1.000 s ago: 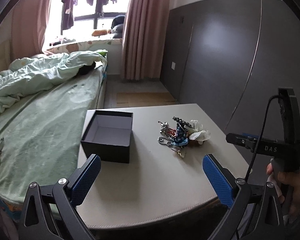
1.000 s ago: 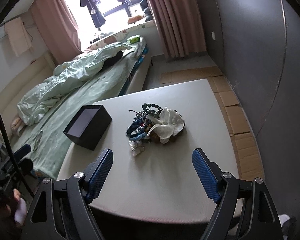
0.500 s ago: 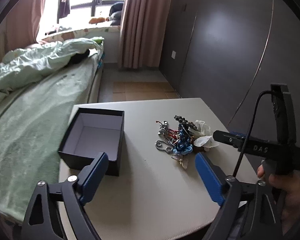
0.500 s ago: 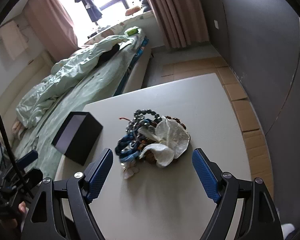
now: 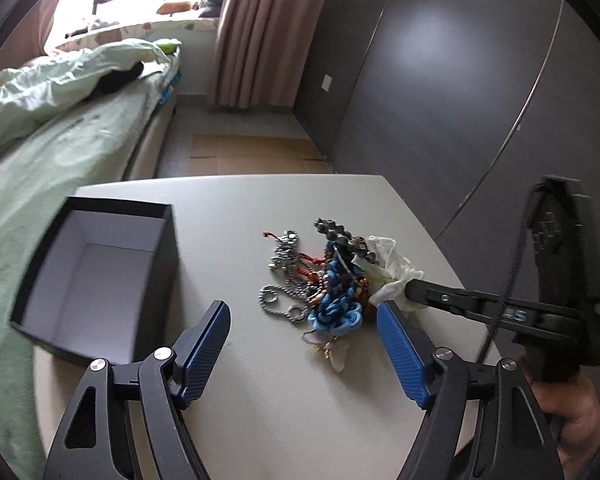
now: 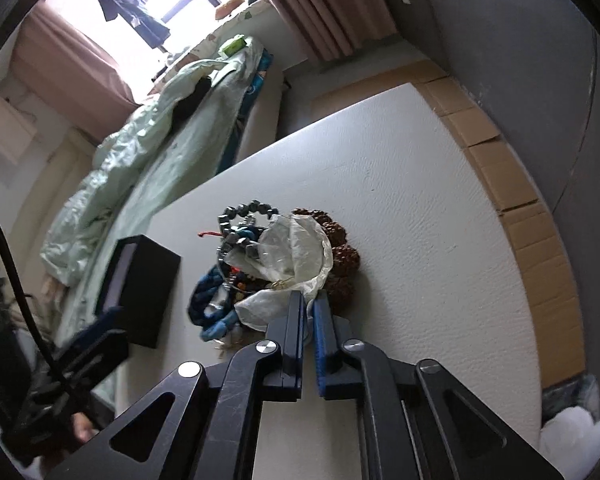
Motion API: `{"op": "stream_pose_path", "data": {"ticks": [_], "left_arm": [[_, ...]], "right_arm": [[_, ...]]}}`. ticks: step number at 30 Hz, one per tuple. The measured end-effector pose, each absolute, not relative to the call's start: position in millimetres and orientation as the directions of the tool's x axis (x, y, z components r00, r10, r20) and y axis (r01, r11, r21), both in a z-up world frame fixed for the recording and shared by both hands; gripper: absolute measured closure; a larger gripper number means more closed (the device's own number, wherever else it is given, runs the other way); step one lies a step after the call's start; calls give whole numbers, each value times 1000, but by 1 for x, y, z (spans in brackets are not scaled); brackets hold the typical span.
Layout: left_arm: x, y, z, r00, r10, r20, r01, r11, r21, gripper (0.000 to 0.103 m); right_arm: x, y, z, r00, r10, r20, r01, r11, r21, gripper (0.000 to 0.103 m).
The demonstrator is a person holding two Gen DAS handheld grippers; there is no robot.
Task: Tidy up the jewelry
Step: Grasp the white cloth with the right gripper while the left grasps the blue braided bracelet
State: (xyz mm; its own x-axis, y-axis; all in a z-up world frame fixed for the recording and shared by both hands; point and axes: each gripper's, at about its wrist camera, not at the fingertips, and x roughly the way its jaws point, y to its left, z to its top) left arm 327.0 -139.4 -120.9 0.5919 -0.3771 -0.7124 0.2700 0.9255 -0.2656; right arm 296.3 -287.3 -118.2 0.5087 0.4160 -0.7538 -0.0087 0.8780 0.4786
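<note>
Jewelry pile [image 5: 324, 280] lies ahead of left gripper's [image 5: 304, 336] open jaws.

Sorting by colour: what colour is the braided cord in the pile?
Blue; the cord shows best in the left wrist view.

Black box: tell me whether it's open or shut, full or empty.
Open and empty. The box has no lid on, and the left wrist view shows its bare pale floor; the jewelry still lies beside it on the table.

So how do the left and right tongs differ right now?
The left tongs stand open with nothing between them, short of the jewelry pile; their jaws have just been closing. The right tongs are shut on the white plastic bag at the pile's edge. Both have blue pads and point down at the table.
</note>
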Motion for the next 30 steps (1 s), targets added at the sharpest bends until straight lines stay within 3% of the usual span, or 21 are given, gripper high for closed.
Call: {"op": "stream_pose_path", "data": {"ticks": [2, 7, 11, 14, 15, 30], "left_arm": [[333, -144, -126, 583, -385, -715, 275, 922, -273, 29], [347, -152, -141, 546, -398, -737, 286, 916, -282, 49], [356, -155, -150, 528, -409, -744, 291, 910, -294, 51], [363, -157, -155, 504, -428, -750, 297, 902, -314, 76], [363, -157, -157, 496, -431, -754, 297, 900, -319, 95], [337, -126, -79, 632, -445, -635, 335, 895, -293, 95]], "right_arm": [[292, -289, -114, 523, 442, -729, -25, 863, 505, 99], [281, -291, -100, 559, 463, -688, -49, 846, 531, 100], [274, -293, -88, 590, 466, -659, -64, 841, 538, 100], [271, -293, -80, 606, 475, -638, -72, 831, 551, 100], [269, -293, -78, 609, 481, -630, -76, 827, 558, 100], [257, -274, -38, 694, 514, -504, -130, 778, 614, 100]]}}
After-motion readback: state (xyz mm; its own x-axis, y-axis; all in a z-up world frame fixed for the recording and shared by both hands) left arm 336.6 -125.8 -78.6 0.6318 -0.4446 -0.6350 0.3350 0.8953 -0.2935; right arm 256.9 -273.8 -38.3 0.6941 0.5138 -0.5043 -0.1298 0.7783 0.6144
